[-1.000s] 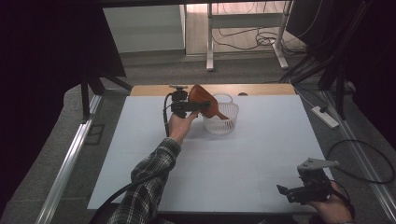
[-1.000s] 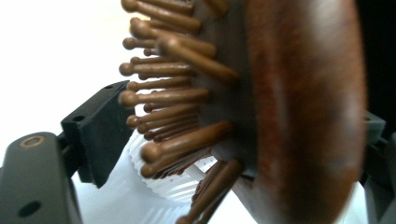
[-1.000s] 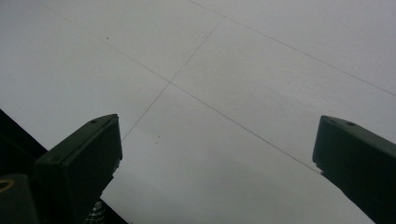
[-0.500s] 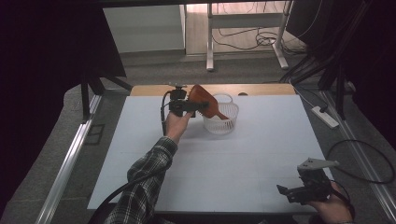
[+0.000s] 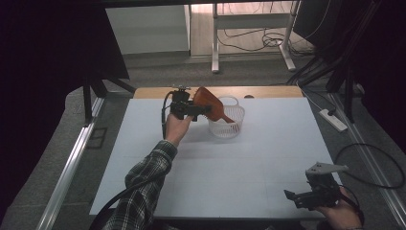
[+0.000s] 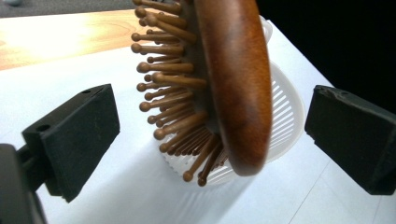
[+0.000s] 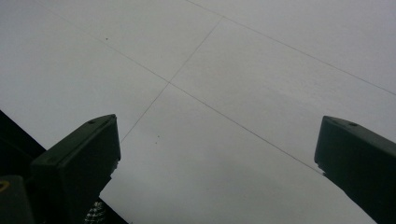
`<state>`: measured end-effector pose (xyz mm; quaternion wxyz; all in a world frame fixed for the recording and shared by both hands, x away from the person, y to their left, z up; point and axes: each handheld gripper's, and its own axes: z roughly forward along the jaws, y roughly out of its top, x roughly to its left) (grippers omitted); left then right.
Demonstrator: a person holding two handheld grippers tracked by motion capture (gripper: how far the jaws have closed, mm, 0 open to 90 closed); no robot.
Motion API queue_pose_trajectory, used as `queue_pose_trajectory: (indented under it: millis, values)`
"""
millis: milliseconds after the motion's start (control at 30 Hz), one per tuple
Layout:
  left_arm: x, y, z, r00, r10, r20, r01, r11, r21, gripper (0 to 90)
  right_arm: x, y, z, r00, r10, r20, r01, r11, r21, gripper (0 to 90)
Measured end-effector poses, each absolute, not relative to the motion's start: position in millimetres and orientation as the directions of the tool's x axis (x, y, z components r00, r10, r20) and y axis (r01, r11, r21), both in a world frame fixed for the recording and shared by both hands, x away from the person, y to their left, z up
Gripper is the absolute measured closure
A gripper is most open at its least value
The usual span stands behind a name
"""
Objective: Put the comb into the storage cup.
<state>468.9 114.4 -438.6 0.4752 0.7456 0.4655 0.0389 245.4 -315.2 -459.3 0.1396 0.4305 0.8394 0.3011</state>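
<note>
The left tongs (image 5: 207, 109) stand apart, their jaws having just been opening, with the wooden hairbrush (image 5: 209, 103) between them but neither pad pressing on it; in the left gripper view there is a clear gap on each side of the brush head (image 6: 233, 84). The brush leans in the white basket (image 5: 227, 122) directly ahead of these tongs: its handle end sits down inside the basket, and its broad head rises up and out over the rim toward the left tongs. Its long axis runs steeply, tilted rather than upright, from the basket up to the tongs. Seen from the left tongs, the bristles (image 6: 168, 93) face the left jaw and the smooth wooden back faces the right jaw. Any next move on the brush turns on that line: the head is right between the left jaws, so a straight pull back clears it. The right tongs (image 5: 300, 196) rest well apart from brush and basket, jaws wide over bare desk (image 7: 233, 70), so the left hand (image 5: 178, 128) is far nearer.
</note>
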Motion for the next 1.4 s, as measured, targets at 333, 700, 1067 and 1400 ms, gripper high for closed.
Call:
queue_pose_trajectory:
  millis: [333,700,1067,1400]
  values:
    - [462,117,-434,0.594,0.737,-0.322,0.621,-0.165,0.766,0.5,246,-315,-460,-0.589,0.808,0.028,0.642,0.447,0.623,0.0]
    - [454,118,-428,0.622,0.74,-0.257,0.585,-0.221,0.781,0.0,246,-315,-459,-0.591,0.806,0.026,0.64,0.449,0.623,0.0]
    - [447,117,-425,0.646,0.73,-0.221,0.553,-0.248,0.795,0.0,246,-315,-459,-0.592,0.805,0.024,0.64,0.452,0.621,0.0]
    - [440,121,-425,0.681,0.709,-0.181,0.52,-0.296,0.801,0.0,246,-314,-460,-0.594,0.804,0.023,0.641,0.456,0.618,0.0]
